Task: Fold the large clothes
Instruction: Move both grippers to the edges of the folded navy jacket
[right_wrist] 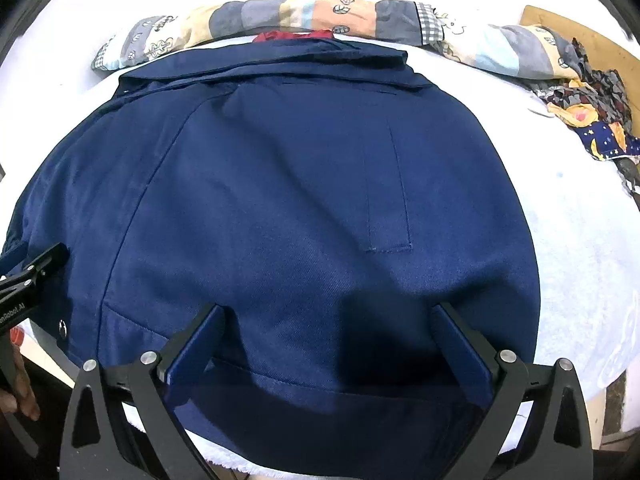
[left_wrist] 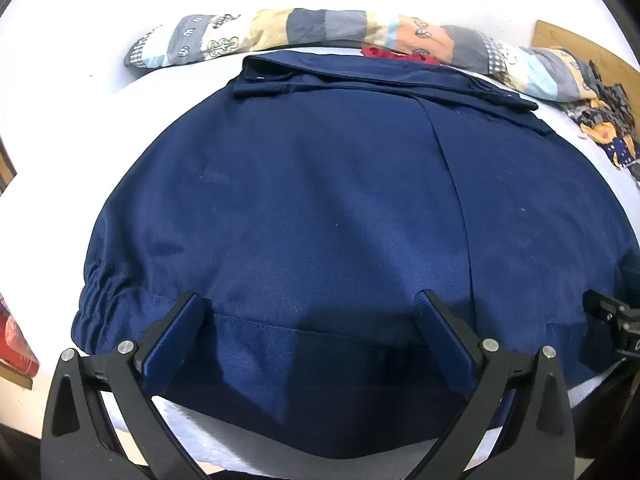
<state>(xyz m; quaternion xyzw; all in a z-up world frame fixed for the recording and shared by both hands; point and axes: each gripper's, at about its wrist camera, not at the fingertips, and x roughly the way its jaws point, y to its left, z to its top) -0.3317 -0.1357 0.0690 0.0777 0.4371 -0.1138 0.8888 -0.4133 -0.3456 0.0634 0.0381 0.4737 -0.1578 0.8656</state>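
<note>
A navy blue jacket (left_wrist: 320,200) lies flat on a white bed, collar at the far end, hem toward me. It also fills the right wrist view (right_wrist: 280,200). My left gripper (left_wrist: 310,300) is open, its jaws wide apart over the hem at the jacket's left part. My right gripper (right_wrist: 328,312) is open, its jaws wide apart over the hem at the jacket's right part. Neither holds cloth. The right gripper shows at the right edge of the left wrist view (left_wrist: 616,320); the left gripper shows at the left edge of the right wrist view (right_wrist: 28,276).
A patchwork quilt (left_wrist: 320,32) is rolled along the far side of the white bed (right_wrist: 580,220). A red cloth (right_wrist: 292,35) peeks out behind the collar. A pile of patterned clothes (right_wrist: 592,120) lies at the far right beside a wooden board (left_wrist: 580,46).
</note>
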